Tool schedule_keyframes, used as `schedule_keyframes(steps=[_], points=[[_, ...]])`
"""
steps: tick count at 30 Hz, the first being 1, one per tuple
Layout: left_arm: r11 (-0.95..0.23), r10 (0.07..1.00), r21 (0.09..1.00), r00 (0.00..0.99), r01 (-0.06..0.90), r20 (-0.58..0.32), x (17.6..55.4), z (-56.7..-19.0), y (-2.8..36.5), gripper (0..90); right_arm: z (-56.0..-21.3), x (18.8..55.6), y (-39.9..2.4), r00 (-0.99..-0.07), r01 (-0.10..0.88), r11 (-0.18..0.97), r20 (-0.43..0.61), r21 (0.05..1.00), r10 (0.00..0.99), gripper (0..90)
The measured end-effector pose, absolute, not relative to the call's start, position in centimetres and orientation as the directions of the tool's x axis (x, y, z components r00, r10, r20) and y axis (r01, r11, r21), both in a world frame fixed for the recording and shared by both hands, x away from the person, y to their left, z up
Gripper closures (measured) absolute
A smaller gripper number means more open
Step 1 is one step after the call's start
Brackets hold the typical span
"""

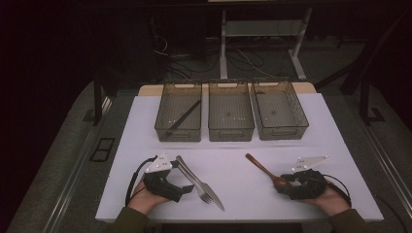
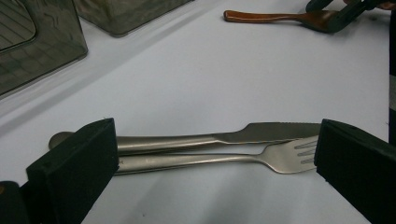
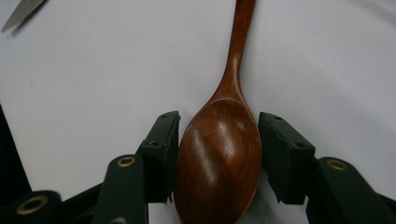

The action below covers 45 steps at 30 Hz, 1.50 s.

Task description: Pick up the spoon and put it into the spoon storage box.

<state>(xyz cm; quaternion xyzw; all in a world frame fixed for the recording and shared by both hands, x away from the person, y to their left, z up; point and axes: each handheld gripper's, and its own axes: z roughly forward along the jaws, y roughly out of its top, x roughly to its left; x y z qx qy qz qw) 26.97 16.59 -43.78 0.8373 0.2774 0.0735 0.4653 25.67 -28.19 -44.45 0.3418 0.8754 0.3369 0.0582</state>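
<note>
A wooden spoon [image 1: 260, 167] lies on the white table top [image 1: 233, 155], its handle pointing to the far left. My right gripper [image 1: 285, 184] has both pads against the sides of the bowl of the spoon [image 3: 219, 154], seen close in the right gripper view [image 3: 219, 121]. A steel knife [image 1: 214, 196] and a fork [image 1: 203, 194] lie side by side at the front left. My left gripper [image 1: 180, 180] stands open beside them. In the left gripper view the knife [image 2: 261, 133] and fork [image 2: 289, 156] lie across the wide gap of the gripper [image 2: 215, 135], touching neither pad.
Three clear plastic bins stand in a row at the back: the left bin [image 1: 163, 114] holds a thin black stick [image 1: 183, 118]; the middle bin [image 1: 231, 128] and the right bin [image 1: 303, 116] look bare. Beyond the table is a dark floor with cables.
</note>
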Motion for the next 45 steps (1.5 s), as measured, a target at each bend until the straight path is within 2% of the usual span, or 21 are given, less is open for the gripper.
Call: schedule_keyframes(steps=[4, 9, 16, 22, 36, 42, 45], points=[[-0.414, 0.531, 0.820, 0.837, 0.395, -0.136, 27.0, -43.8, 16.5, 0.0, -44.5, 25.5, -28.0, -0.767, 0.549, 0.553, 0.114, 0.627, 0.632, 45.8], [-0.411, 0.532, 0.820, 0.835, 0.399, -0.140, 27.0, -43.8, 16.5, 0.0, -44.4, 25.7, -28.4, -0.754, 0.569, 0.515, 0.156, 0.641, 0.638, 40.7], [-0.412, 0.531, 0.820, 0.836, 0.398, -0.139, 27.0, -43.8, 16.5, 0.0, -44.1, 25.9, -29.2, -0.731, 0.577, 0.477, 0.160, 0.663, 0.663, 43.9], [-0.412, 0.530, 0.820, 0.837, 0.397, -0.139, 26.9, -43.8, 16.5, 0.0, -44.5, 25.7, -28.7, -0.747, 0.571, 0.524, 0.136, 0.632, 0.650, 45.9], [-0.422, 0.521, 0.817, 0.843, 0.392, -0.135, 27.0, -43.9, 16.5, 0.0, -44.4, 25.4, -28.0, -0.798, 0.535, 0.568, 0.153, 0.625, 0.583, 71.6], [-0.421, 0.520, 0.816, 0.843, 0.395, -0.140, 27.0, -44.0, 16.4, 0.0, -44.5, 25.5, -28.0, -0.793, 0.551, 0.552, 0.186, 0.626, 0.580, 78.4], [-0.423, 0.518, 0.815, 0.844, 0.395, -0.140, 27.0, -44.0, 16.4, 0.0, -44.5, 25.5, -28.0, -0.792, 0.554, 0.549, 0.192, 0.626, 0.580, 78.7]])
